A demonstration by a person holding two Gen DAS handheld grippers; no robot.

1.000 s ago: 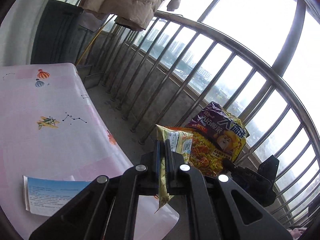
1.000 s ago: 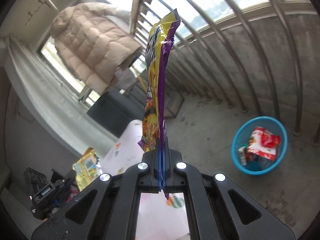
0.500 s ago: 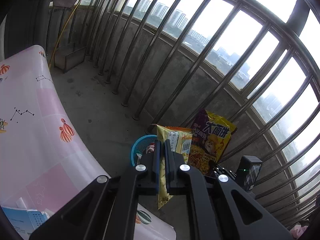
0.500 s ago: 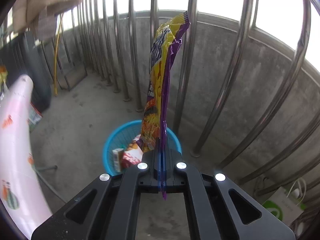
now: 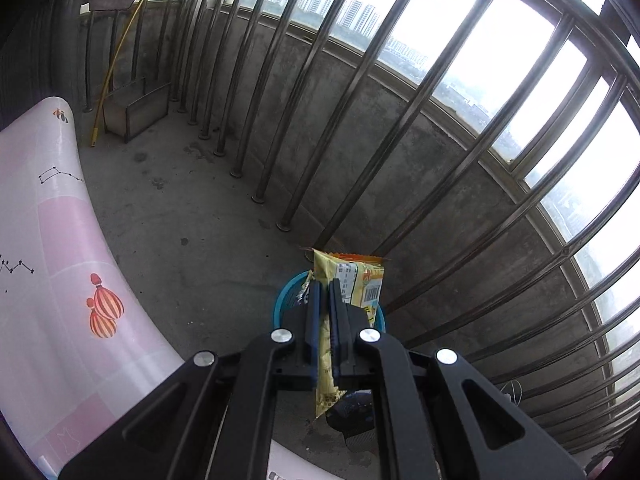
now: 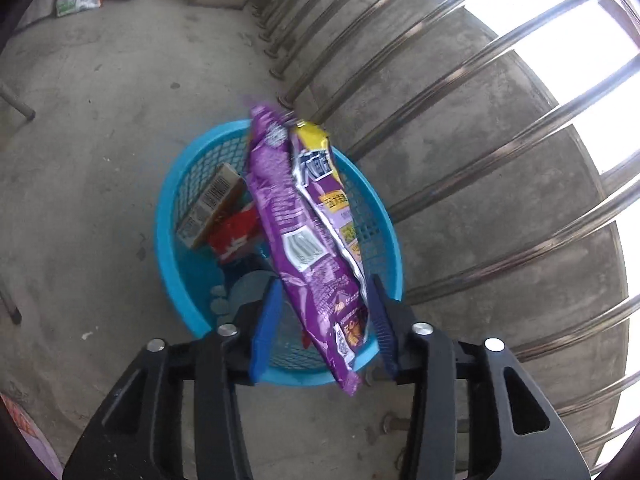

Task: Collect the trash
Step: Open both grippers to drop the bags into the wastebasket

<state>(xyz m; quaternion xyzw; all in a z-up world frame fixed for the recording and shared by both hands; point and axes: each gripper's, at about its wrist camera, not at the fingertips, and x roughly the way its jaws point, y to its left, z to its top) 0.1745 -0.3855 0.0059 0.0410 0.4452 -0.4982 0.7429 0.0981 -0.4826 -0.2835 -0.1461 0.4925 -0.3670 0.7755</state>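
Note:
My left gripper (image 5: 325,292) is shut on a yellow snack wrapper (image 5: 354,286), held upright above the floor; the blue basket (image 5: 282,300) shows just behind it. My right gripper (image 6: 324,292) is open directly over the blue mesh basket (image 6: 172,240). A purple and yellow snack bag (image 6: 308,240) hangs loose between the spread fingers, blurred, over the basket. Inside the basket lie a red wrapper (image 6: 236,236) and a small carton (image 6: 212,204).
Steel railing bars (image 5: 320,120) on a concrete parapet stand just behind the basket. A table with a pink patterned cloth (image 5: 48,260) is at left. A metal box (image 5: 136,108) and a yellow stick (image 5: 108,76) stand far back. The floor is bare concrete (image 6: 80,120).
Both grippers swung from the table toward the basket and tilted down. My right gripper opened and the purple bag came free over the basket. My left stayed shut on its wrapper.

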